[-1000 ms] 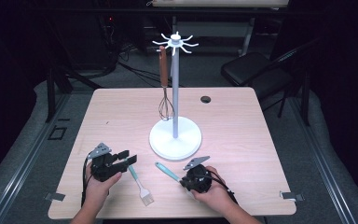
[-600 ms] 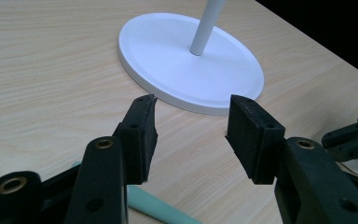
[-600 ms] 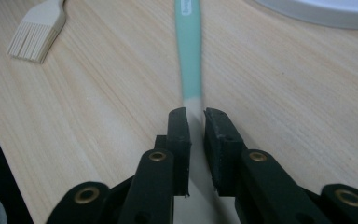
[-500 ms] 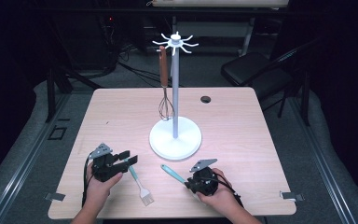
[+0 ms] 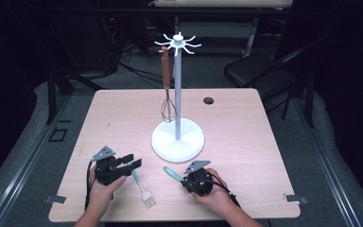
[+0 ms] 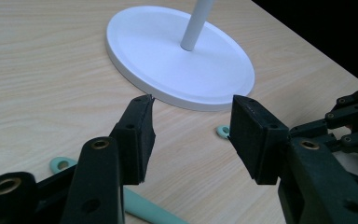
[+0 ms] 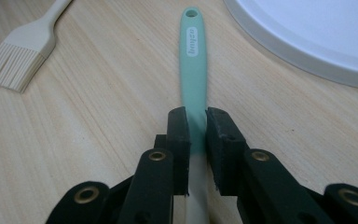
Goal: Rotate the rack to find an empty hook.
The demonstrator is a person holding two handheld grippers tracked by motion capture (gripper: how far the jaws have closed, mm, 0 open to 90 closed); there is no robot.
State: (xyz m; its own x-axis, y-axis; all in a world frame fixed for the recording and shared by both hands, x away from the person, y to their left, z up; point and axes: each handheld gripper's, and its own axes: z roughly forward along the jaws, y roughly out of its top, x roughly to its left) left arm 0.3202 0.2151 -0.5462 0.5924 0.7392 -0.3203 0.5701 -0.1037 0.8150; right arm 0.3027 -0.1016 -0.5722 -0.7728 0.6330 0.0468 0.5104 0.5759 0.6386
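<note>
Light wood desk (image 5: 246,137), white stand (image 5: 177,140) at center, whisk (image 5: 168,109) hung from it. Teal-handled utensil (image 7: 193,65) is clamped by right claw (image 7: 196,140) near the stand base. Left claw (image 6: 191,135) is held wide above the brush (image 5: 142,188).

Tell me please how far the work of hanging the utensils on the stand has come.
Done: the whisk hangs from the white stand. In hand: the right gripper has its jaws shut on a teal-handled utensil, low over the table. Left: the pastry brush lies on the table, with the left gripper open over its handle, probably next.
</note>
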